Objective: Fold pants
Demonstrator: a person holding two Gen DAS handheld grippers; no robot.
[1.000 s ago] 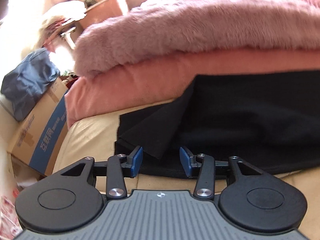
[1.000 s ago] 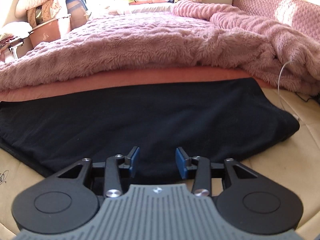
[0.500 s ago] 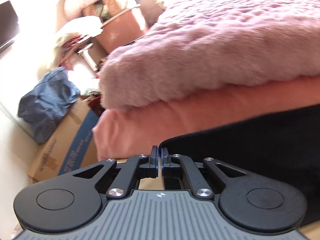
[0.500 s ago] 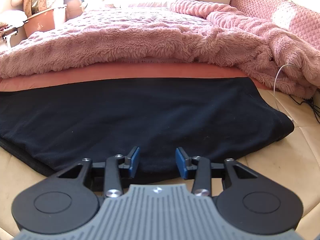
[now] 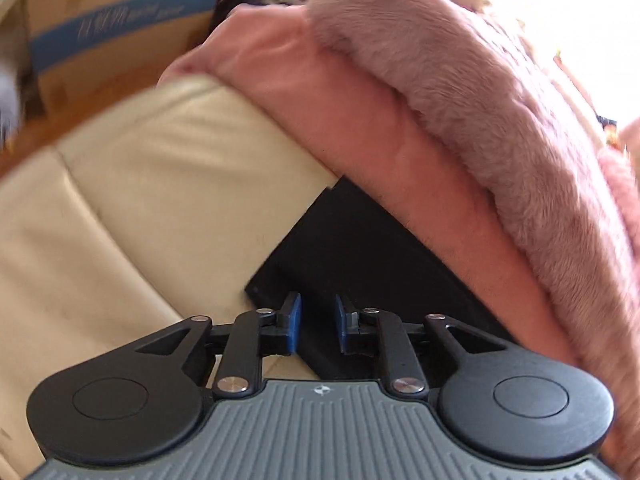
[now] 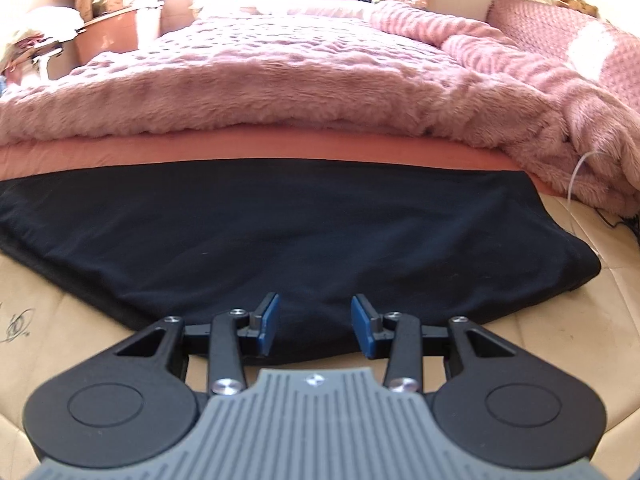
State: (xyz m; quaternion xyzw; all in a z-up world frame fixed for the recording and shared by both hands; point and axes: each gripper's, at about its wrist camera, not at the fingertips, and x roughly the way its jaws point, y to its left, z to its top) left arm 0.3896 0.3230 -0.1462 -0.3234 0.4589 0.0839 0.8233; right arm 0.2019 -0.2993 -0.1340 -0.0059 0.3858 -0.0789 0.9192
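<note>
In the left wrist view, the left gripper [image 5: 318, 326] is seen with fingers just reopened, narrowly parted over a corner of the black pants [image 5: 352, 240]; blurred, unreadable print marks a cardboard box [image 5: 108, 28]. In the right wrist view, the right gripper [image 6: 315, 326] is held released above the pants [image 6: 280, 232], spread on the cream bed [image 6: 560, 320].

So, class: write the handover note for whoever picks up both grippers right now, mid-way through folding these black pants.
Left gripper: jaws just reopened, narrow gap, nothing pinched, over the corner of the black pants.
Right gripper: open, empty, over the pants' near edge.
Pants: flat in a long band on the cream mattress, far edge against the pink blanket.
Done: apparently folded lengthwise.
Left: probably grip the ends and fold across.
</note>
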